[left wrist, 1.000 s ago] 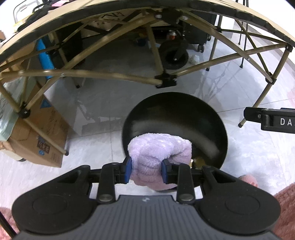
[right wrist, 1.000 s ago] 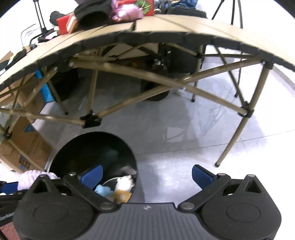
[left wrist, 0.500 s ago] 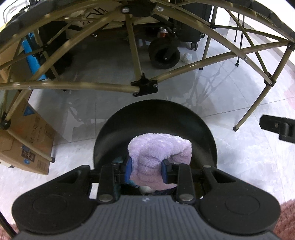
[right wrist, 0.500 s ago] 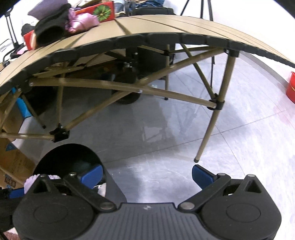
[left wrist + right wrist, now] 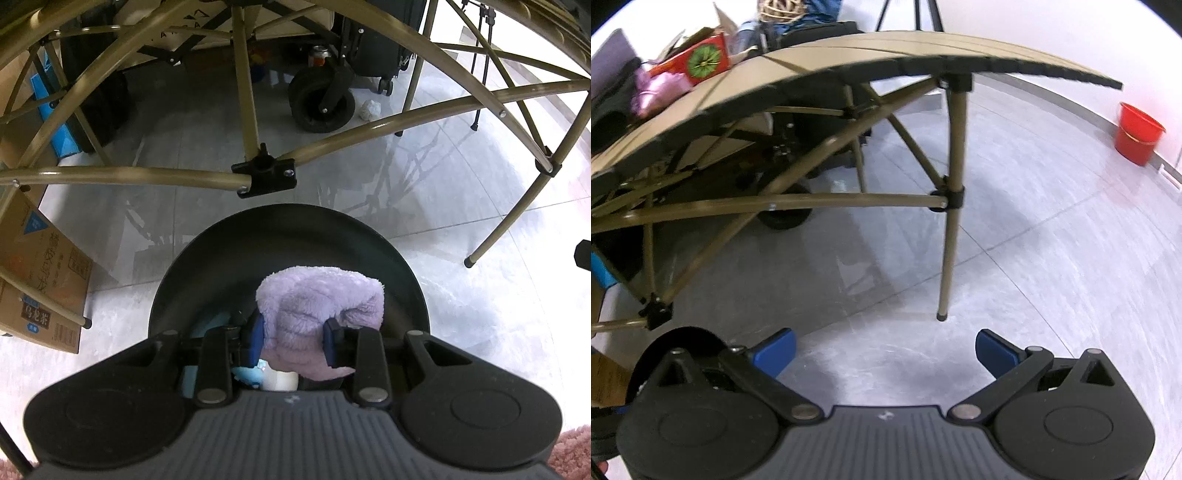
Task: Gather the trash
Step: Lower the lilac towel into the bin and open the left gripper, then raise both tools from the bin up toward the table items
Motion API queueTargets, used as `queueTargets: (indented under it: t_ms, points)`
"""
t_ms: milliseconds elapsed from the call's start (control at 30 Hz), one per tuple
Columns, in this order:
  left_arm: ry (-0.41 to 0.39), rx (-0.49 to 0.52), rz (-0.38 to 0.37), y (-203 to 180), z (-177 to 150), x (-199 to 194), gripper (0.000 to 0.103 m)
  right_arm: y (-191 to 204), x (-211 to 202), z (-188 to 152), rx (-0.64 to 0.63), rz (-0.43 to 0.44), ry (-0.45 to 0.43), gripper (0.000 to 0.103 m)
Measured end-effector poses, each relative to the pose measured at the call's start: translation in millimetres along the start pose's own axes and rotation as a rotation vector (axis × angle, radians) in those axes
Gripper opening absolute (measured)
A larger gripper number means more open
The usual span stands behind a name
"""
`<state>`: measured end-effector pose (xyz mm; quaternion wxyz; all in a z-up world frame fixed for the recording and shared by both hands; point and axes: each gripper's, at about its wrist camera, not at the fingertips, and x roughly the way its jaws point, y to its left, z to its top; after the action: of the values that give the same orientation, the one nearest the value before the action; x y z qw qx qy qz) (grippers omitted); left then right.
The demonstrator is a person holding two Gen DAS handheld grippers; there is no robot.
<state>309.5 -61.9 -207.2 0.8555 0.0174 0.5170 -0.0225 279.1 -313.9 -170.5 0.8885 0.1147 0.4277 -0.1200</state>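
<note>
Two grippers show, one per view. The left gripper [image 5: 293, 341] is clamped on a fluffy lilac cloth [image 5: 319, 317], its blue pads pressed into the pile from either side, and it hangs right over the mouth of a black bin [image 5: 221, 280] on the grey tiled floor [image 5: 461, 302]. Inside the bin, under the cloth, lie a pale blue scrap [image 5: 248, 376] and a white piece [image 5: 279, 382] (what they are I cannot tell). The bin stands just in front of a folding table's olive frame [image 5: 122, 173]; a cardboard box [image 5: 40, 295] sits to its left, and a crumpled white wad [image 5: 370, 109] lies on the floor beside a black wheel [image 5: 320, 100] further back.

The right gripper [image 5: 885, 349] is spread wide with nothing between its pads, over bare floor near a table leg [image 5: 951, 236]. The bin's rim [image 5: 685, 336] shows at its left, and a red bucket [image 5: 1137, 133] stands by the far wall.
</note>
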Motion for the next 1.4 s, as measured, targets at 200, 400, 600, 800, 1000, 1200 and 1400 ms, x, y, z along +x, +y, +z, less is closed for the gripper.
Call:
queueTargets:
  t_ms: [200, 400, 600, 800, 1000, 1200, 1400]
  points:
    - [-0.015, 0.011, 0.033, 0.4, 0.1, -2.2, 0.054, 3.0, 1.5, -1.8, -0.006, 0.000, -0.004, 0.103]
    - [-0.061, -0.045, 0.050, 6.7, 2.0, -15.3, 0.103, 6.4, 1.9, -2.6, -0.020, 0.009, 0.006, 0.103]
    - [0.017, -0.036, 0.069, 7.2, 3.0, -8.1, 0.103, 5.3, 2.4, -2.2, -0.026, 0.019, 0.015, 0.103]
    - [0.039, -0.062, 0.039, 15.4, 1.1, -9.4, 0.103, 7.5, 2.8, -2.7, -0.038, 0.025, 0.018, 0.103]
    - [0.037, -0.051, 0.032, 13.5, -1.3, -13.1, 0.103, 9.9, 4.0, -2.2, -0.051, 0.031, 0.025, 0.103]
    - [0.033, -0.054, 0.026, 14.6, -1.2, -14.3, 0.103, 10.5, 4.6, -2.5, -0.056, 0.040, 0.023, 0.103]
    - [0.029, -0.057, 0.020, 15.7, -0.8, -17.9, 0.103, 11.0, 3.2, -2.3, -0.058, 0.043, 0.018, 0.103]
